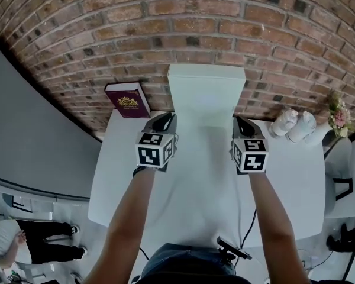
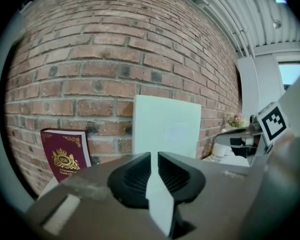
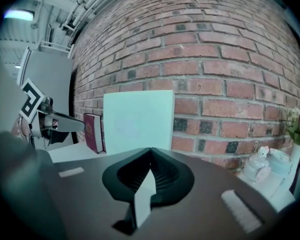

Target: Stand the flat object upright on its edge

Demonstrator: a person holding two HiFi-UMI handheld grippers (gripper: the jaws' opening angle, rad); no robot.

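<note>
The job looks essentially done: the white flat board (image 1: 206, 93) stands upright on its lower edge on the table (image 1: 195, 182), straight ahead of both your grippers and between the lines they point along, its back close against the brick wall (image 1: 77, 34); whether it leans on the bricks I cannot tell. Neither tool touches it. Your left gripper (image 1: 163, 122) hangs short of the board's left corner, jaws nearly together with only a thin slit between them and nothing in it. Your right gripper (image 1: 242, 125) hangs short of the right corner, jaws pressed fully together and empty. What may be left, as I judge it, is only to see that the board holds its stance unaided. A maroon book (image 1: 128, 99) stands against the wall ahead and to the left of your left gripper. Ahead and to the right of your right gripper sit two white pots (image 1: 293, 125), whose contents you cannot see from here, and beyond them a vase (image 1: 330, 136) holding a small bunch of flowers (image 1: 338, 114).
</note>
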